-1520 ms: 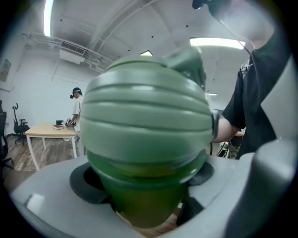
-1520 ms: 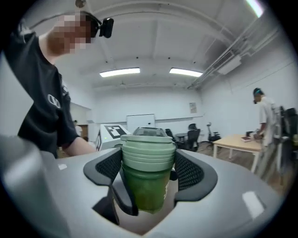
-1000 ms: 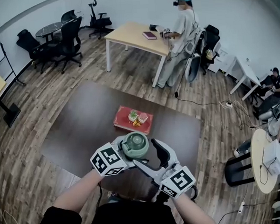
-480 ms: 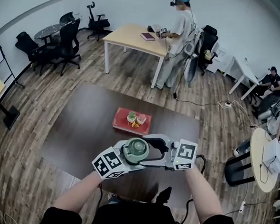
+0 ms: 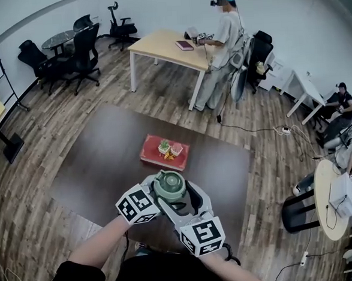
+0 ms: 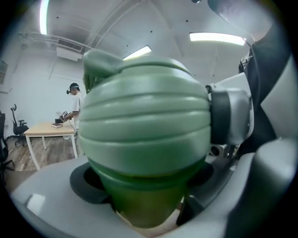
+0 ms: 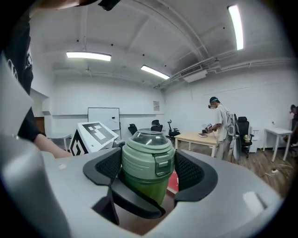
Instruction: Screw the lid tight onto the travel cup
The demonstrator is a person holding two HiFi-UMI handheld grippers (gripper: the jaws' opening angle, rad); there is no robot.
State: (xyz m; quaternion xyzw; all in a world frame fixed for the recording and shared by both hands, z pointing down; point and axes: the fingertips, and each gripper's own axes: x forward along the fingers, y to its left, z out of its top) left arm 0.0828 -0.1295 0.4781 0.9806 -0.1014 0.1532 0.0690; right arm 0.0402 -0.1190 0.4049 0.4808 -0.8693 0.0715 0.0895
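Note:
The travel cup's pale green lid (image 5: 169, 184) sits on the darker green cup body (image 6: 144, 204), held up over the dark brown table. My left gripper (image 5: 162, 199) is shut on the body just under the lid (image 6: 144, 125), which fills the left gripper view. My right gripper (image 5: 179, 199) comes in from below right, its marker cube near my chest. In the right gripper view the right gripper (image 7: 148, 172) has its black pads (image 7: 104, 169) on either side of the lid (image 7: 148, 155), pressing on it; the lid's latch faces the camera.
A red tray (image 5: 150, 157) with small items lies on the dark brown table (image 5: 105, 154). A person (image 5: 223, 37) stands at a wooden table (image 5: 163, 44) behind. Office chairs (image 5: 79, 47) stand at the back left; seated people and desks are at the right.
The right gripper's marker cube swung from the lower right up to the cup's right side, then back down toward my body. The cup and the left gripper stayed put.

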